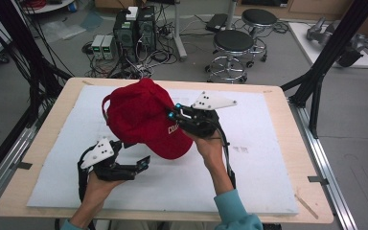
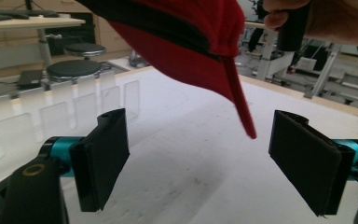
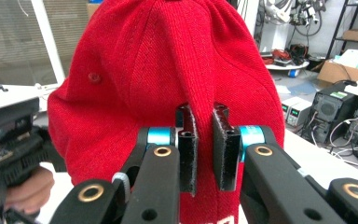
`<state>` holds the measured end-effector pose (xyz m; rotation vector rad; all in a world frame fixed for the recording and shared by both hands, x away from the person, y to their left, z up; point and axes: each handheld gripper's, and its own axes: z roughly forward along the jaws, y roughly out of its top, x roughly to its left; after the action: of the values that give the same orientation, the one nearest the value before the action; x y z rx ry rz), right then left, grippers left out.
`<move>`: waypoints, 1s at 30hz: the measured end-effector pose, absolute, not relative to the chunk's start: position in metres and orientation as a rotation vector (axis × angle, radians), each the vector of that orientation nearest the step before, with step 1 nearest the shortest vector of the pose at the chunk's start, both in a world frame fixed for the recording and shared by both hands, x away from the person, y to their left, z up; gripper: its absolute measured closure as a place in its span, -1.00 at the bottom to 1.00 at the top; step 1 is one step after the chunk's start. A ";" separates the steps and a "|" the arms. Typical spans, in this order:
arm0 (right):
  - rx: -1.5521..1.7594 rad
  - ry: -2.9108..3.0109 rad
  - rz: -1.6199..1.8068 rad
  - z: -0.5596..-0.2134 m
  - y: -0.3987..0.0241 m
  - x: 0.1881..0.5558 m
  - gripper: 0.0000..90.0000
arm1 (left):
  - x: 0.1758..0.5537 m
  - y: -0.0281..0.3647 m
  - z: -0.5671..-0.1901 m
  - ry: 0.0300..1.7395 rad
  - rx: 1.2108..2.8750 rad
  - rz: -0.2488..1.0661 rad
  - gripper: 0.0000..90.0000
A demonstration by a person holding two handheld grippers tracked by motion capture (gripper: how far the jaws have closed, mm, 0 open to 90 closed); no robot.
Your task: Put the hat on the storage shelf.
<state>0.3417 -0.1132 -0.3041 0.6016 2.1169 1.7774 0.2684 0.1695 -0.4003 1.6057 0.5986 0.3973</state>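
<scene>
Over the white mat: my right gripper [image 1: 173, 110] holds the red cap [image 1: 141, 117] up off the table [image 1: 287, 158], roughly mid-table and a little left of centre.

Right grip: jaws pinched nearly together on a fold of the crown fabric; in the right gripper view the cloth bunches up between the two black pads [image 3: 186, 144] and the cap [image 3: 158, 79] hangs from that pinch alone.

Left gripper [image 1: 146, 162]: near-left of the table, just under the cap's near edge, jaws standing wide apart with nothing held.

Left view: the brim [image 2: 242, 107] dips down toward the gap between my two pads [image 2: 105, 156] but touches neither; bare white mat [image 2: 191, 168] shows through below it.

Cap pose: tilted, crown toward the far left, brim toward the near right, white lettering [image 1: 174, 129] just visible beside my right hand [image 1: 210, 148].

Done so far: cap lifted clear of the mat and secured in one gripper, that much I can say.

Left to do: by my reckoning, get the left jaws onto the brim or the near rim for a second hold, then whatever shaping or placing follows.

Watch for: the brim is thin and angled, so I'd line the pads up square before closing.

Background: stools [image 1: 232, 45] and computer towers [image 1: 134, 28] on the floor at the far side, not in play.
</scene>
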 end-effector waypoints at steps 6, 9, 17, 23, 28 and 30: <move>0.599 2.099 1.805 -0.304 -0.112 0.341 0.83 | 0.270 0.161 -0.401 0.585 1.593 0.341 -0.45; 0.595 2.093 1.817 -0.304 -0.111 0.341 0.83 | 0.271 0.159 -0.401 0.586 1.580 0.323 -0.44; 0.605 2.076 1.847 -0.306 -0.107 0.338 0.83 | 0.274 0.155 -0.400 0.584 1.530 0.267 -0.20; 0.596 2.066 1.873 -0.308 -0.105 0.337 0.83 | 0.274 0.154 -0.399 0.572 1.513 0.267 0.19; 0.577 2.054 1.892 -0.307 -0.104 0.336 0.83 | 0.273 0.153 -0.399 0.547 1.503 0.264 0.60; 0.569 2.056 1.890 -0.307 -0.104 0.335 0.83 | 0.273 0.154 -0.399 0.540 1.502 0.266 0.75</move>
<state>0.3350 -0.1037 -0.3066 0.5691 2.0556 1.8904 0.2730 0.1537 -0.3991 1.5024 0.5402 0.2659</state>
